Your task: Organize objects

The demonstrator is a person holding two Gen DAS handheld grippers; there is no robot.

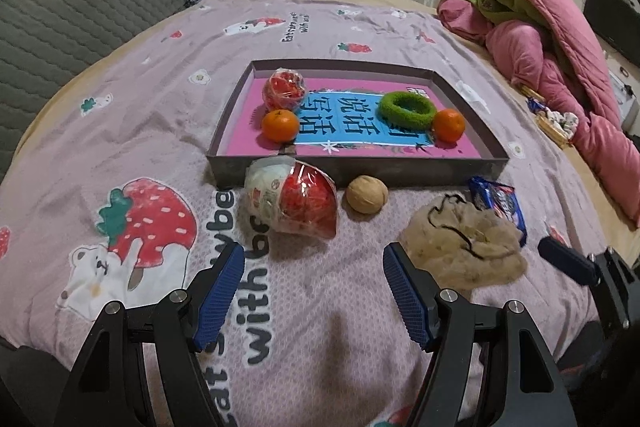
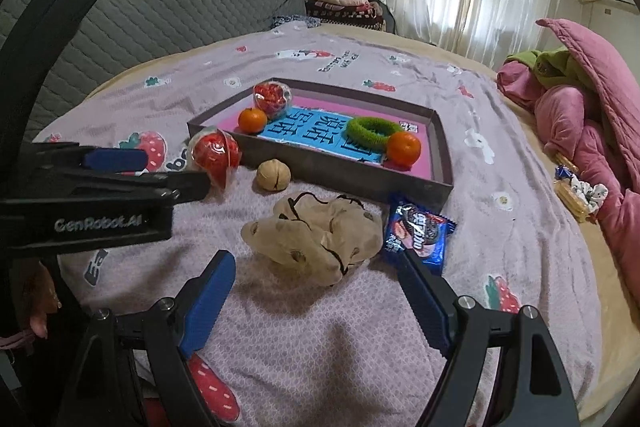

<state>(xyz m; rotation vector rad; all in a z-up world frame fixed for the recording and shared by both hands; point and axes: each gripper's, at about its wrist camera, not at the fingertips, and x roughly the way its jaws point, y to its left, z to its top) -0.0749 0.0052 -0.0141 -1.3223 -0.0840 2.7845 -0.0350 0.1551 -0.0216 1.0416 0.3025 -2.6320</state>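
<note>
Facing the bed, both claws are spread and empty — left claw (image 1: 314, 291), right claw (image 2: 316, 291). Four things lie outside the box (image 1: 360, 169); the wrapped ball (image 1: 296, 201), nearest the left, is best straddled squarely before closing.

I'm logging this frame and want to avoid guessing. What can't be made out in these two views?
- Left wrist view: the snack packet is partly hidden behind the beige pouch.
- Left wrist view: the right gripper is cut off by the frame edge.
- Right wrist view: the left gripper covers part of the red ball packet.
- Both views: the tray print is partly covered by the green ring.
</note>
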